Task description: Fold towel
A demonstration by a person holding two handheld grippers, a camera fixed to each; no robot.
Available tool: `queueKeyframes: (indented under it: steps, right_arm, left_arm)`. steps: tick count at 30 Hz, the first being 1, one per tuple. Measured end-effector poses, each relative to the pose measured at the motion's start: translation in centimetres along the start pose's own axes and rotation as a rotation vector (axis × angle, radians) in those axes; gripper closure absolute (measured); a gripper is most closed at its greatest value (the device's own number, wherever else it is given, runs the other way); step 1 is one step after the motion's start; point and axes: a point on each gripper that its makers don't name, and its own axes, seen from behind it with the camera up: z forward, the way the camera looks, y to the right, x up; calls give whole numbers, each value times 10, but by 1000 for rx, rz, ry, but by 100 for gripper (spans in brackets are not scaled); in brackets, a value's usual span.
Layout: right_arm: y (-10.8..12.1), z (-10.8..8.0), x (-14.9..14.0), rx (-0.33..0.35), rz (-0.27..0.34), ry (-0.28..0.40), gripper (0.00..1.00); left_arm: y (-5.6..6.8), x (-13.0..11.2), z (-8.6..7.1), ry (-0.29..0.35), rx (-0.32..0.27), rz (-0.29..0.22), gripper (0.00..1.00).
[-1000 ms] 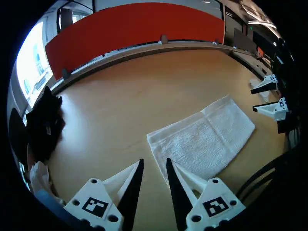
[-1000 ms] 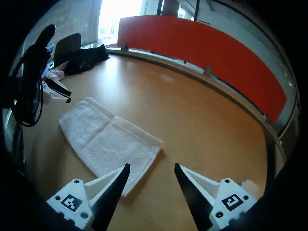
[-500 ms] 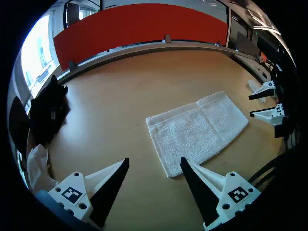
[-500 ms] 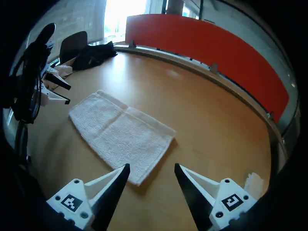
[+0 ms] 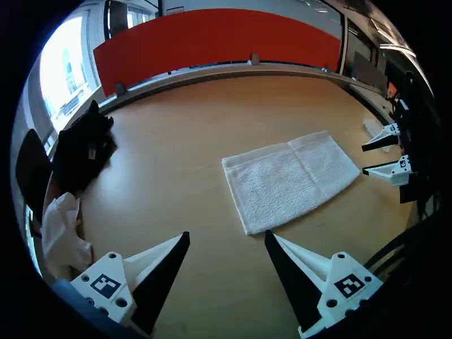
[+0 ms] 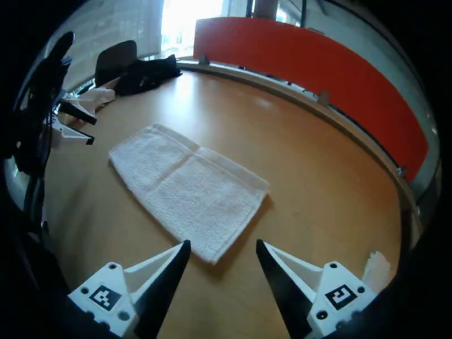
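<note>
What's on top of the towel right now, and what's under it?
Nothing sits on the white towel; left gripper and right gripper hang open, clear of it. Under it is the wooden table. Anything between its folded layers is covered.

Left gripper (image 5: 226,234) and right gripper (image 6: 223,243) both gape wide, holding nothing.

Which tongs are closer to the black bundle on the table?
Left. The left tongs hover on the black bundle's side of the towel; the right tongs are beyond the towel's far end, farther away.
</note>
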Motion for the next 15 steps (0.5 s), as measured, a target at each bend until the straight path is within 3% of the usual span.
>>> queueKeyframes:
  steps: [11,15]
  right_arm:
    - [-4,2,-8,24,-17,-19,11]
    - [-6,4,-14,42,-25,-38,17]
  left_arm:
    - [-2,-11,-11,0,16,-24,1]
    - [-6,-18,-15,-6,27,-32,1]
